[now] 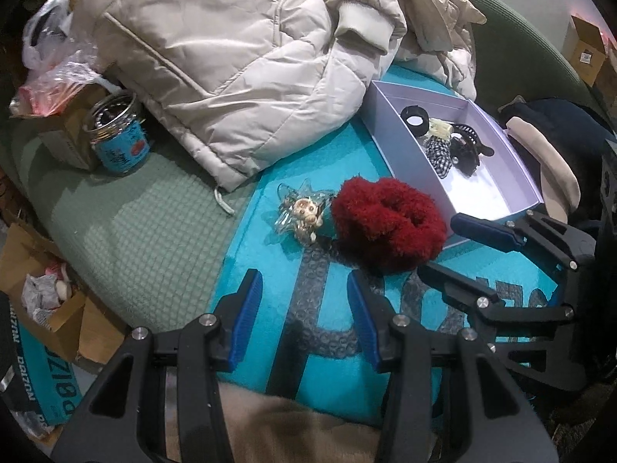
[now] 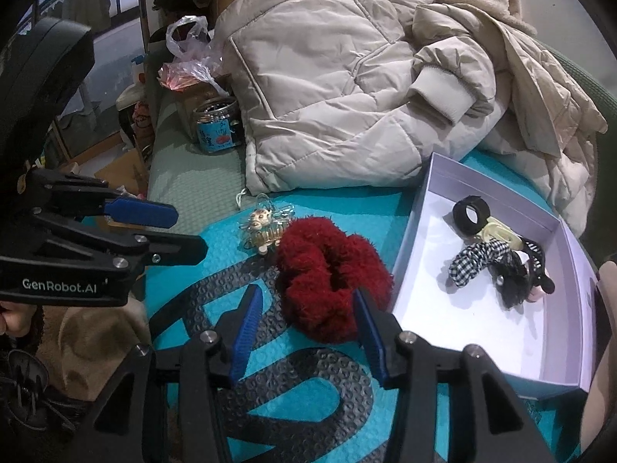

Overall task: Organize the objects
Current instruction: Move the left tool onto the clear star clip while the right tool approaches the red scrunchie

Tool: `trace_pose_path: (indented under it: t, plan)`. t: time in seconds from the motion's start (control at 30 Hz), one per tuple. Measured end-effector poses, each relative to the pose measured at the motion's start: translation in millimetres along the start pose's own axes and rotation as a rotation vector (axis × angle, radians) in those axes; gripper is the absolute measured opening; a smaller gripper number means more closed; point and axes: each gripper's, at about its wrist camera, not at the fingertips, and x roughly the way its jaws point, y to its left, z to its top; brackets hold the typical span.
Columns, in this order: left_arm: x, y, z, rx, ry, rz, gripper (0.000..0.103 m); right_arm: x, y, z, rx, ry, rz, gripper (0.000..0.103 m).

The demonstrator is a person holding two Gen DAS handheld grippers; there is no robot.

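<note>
A fuzzy red scrunchie (image 1: 385, 223) (image 2: 331, 270) lies on a teal bubble mailer (image 1: 270, 262) (image 2: 185, 270). Just left of it is a clear star-shaped hair clip (image 1: 304, 212) (image 2: 266, 227) with a small doll figure. Right of both stands an open lavender box (image 1: 389, 146) (image 2: 412, 239) holding a black ring, a checkered scrunchie and a black claw clip. My right gripper (image 2: 306, 295) (image 1: 439, 245) is open, with the red scrunchie's near edge between its fingertips. My left gripper (image 1: 304, 276) (image 2: 189, 231) is open over the mailer, empty, short of the clip.
A beige puffer jacket (image 1: 231, 58) (image 2: 347, 88) is heaped behind the mailer on a green cushion (image 1: 146, 208). A jar with a blue label (image 1: 119, 139) (image 2: 218, 127), a plastic bag (image 1: 50, 46) and cardboard boxes sit at the left.
</note>
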Motion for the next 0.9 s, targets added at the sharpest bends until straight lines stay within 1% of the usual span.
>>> trace_pose_path:
  t: [0.2, 0.33, 0.43, 0.7, 0.83, 0.9]
  plan:
    - [21, 2, 15, 0.011, 0.018, -0.021, 0.044, 14, -1, 3, -0.022, 0.02, -0.002, 0.049]
    - [39, 4, 24, 0.02, 0.044, -0.035, 0.044, 21, -2, 4, -0.028, 0.02, 0.009, 0.049]
    - [52, 8, 28, 0.009, 0.063, -0.05, 0.044, 28, -1, 6, -0.048, 0.027, 0.012, 0.049]
    - [79, 14, 38, 0.01, 0.076, -0.106, 0.044, 42, 3, 10, -0.077, 0.039, 0.012, 0.049]
    - [91, 14, 42, 0.004, 0.088, -0.114, 0.044, 49, 4, 11, -0.069, 0.042, 0.006, 0.049]
    - [95, 17, 43, -0.013, 0.089, -0.127, 0.043, 51, 6, 11, -0.072, 0.047, 0.012, 0.039]
